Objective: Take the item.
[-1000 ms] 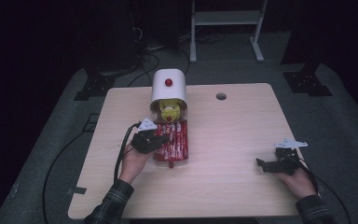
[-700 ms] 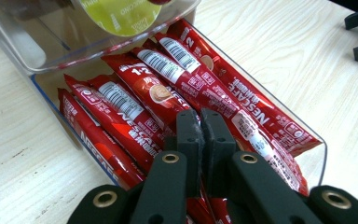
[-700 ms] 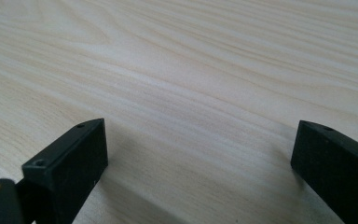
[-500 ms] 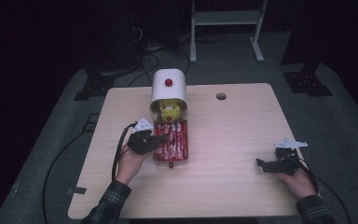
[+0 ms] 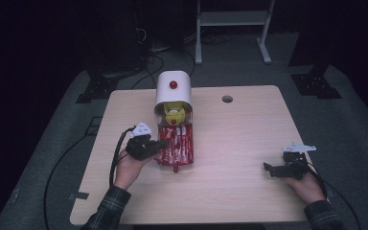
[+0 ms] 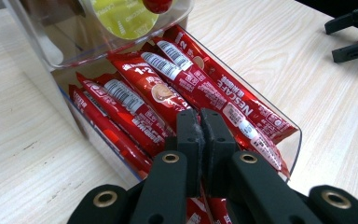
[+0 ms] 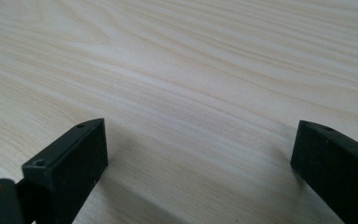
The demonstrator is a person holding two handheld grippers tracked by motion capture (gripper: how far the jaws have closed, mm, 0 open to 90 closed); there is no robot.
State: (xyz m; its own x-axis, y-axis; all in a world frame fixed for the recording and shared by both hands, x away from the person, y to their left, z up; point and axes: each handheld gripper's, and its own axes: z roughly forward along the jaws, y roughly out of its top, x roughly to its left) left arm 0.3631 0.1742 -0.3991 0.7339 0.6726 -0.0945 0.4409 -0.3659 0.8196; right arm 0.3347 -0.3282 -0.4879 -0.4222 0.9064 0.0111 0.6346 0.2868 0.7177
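The sachets (image 6: 200, 88) are glossy red with white lettering and white barcode patches. The tray (image 6: 294, 140) is clear. The dispenser (image 5: 173, 88) is white with a red knob (image 5: 173, 85). The desk (image 5: 239, 139) is pale woodgrain. Both grippers (image 6: 199, 123) (image 5: 271, 170) are black.

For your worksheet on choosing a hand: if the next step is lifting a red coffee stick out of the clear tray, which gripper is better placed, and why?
Left. The left gripper hangs right over the red coffee sticks in the clear tray, jaws closed. The right gripper rests open on bare table, far off.
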